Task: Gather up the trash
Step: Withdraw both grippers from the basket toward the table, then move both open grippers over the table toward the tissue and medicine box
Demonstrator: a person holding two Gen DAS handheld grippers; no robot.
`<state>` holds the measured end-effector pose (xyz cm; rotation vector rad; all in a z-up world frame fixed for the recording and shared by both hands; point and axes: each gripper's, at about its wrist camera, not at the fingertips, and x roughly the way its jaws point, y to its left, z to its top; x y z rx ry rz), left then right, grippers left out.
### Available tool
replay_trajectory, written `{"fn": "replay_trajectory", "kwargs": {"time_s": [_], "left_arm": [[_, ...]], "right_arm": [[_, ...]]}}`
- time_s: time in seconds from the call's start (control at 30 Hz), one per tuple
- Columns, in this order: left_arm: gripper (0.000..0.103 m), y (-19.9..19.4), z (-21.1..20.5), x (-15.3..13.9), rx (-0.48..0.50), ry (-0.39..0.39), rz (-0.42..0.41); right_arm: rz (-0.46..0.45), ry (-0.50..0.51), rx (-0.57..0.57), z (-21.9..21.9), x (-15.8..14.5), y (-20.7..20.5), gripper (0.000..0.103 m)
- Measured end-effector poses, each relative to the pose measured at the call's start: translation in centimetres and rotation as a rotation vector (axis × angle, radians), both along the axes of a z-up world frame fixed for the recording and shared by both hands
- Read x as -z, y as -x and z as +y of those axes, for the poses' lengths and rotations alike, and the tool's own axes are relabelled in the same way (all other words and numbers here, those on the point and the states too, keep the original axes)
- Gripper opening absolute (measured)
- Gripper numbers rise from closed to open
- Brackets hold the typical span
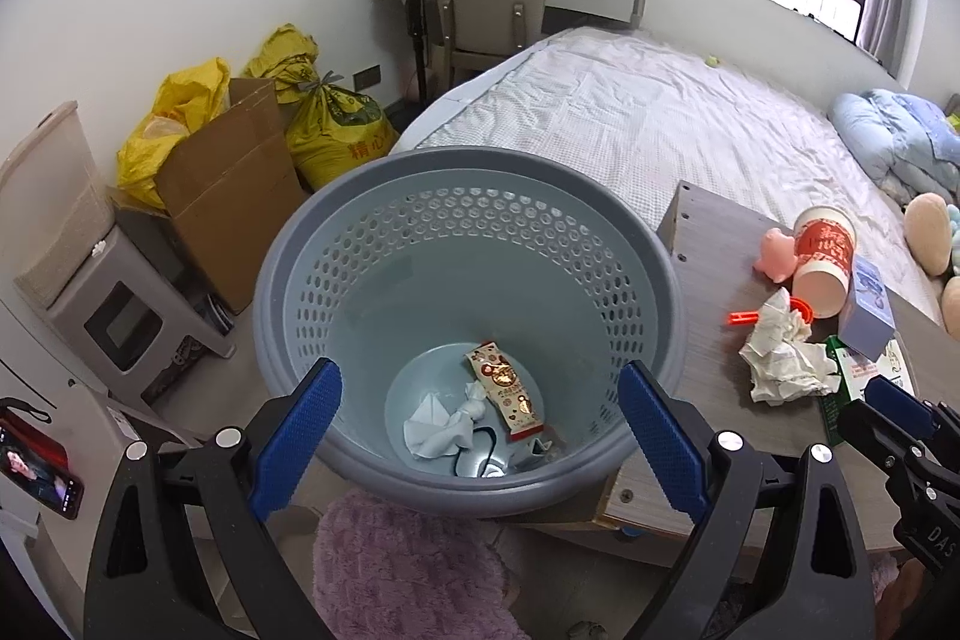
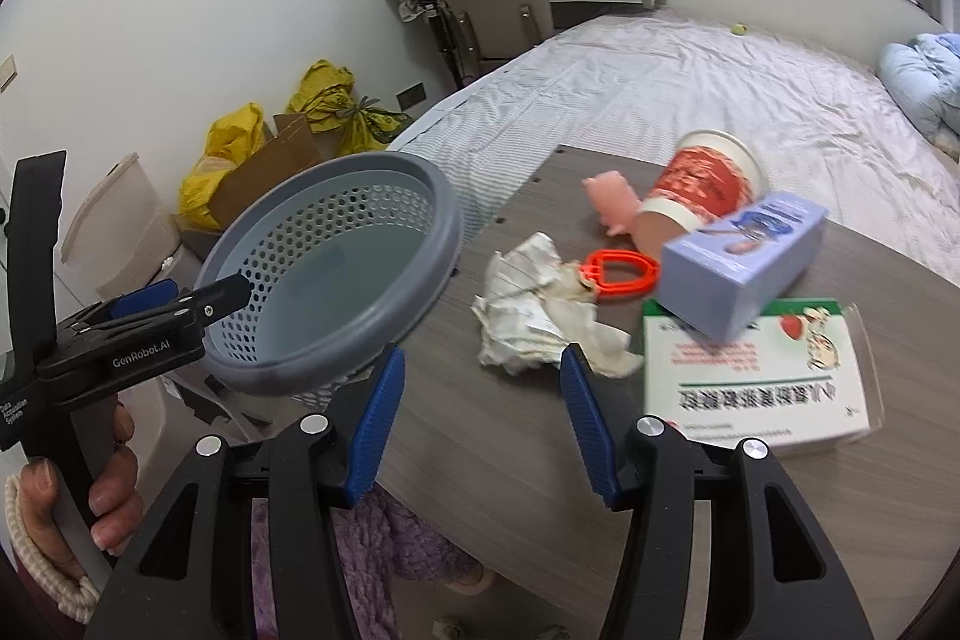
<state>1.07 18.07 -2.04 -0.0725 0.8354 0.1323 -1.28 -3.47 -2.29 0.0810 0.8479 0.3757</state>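
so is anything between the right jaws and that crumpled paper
Nothing visible. The right gripper is open with bare table ahead up to the crumpled paper. The orange ring and blue box lie beyond it.

Left tool point(image 1: 480, 424) and right tool point(image 2: 480, 412) both with jaws spread wide, nothing between them.

Bin point(image 1: 468, 244) left of table point(image 2: 510, 460); wrapper point(image 1: 507, 391) in bin; crumpled paper point(image 2: 540, 307) on table.
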Motion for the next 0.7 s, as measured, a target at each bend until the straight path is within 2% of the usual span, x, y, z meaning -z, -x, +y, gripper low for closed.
{"fn": "replay_trajectory", "kwargs": {"time_s": [0.47, 0.7], "left_arm": [[0.092, 0.1, -5.1, 0.8, 0.103, -0.004, 0.019], [0.092, 0.1, -6.9, 1.1, 0.134, -0.013, 0.026]], "right_arm": [[-0.009, 0.022, 0.145, -6.2, 0.4, 2.1, 0.053], [0.02, 0.026, 0.194, -8.5, 1.7, 2.4, 0.053]]}}
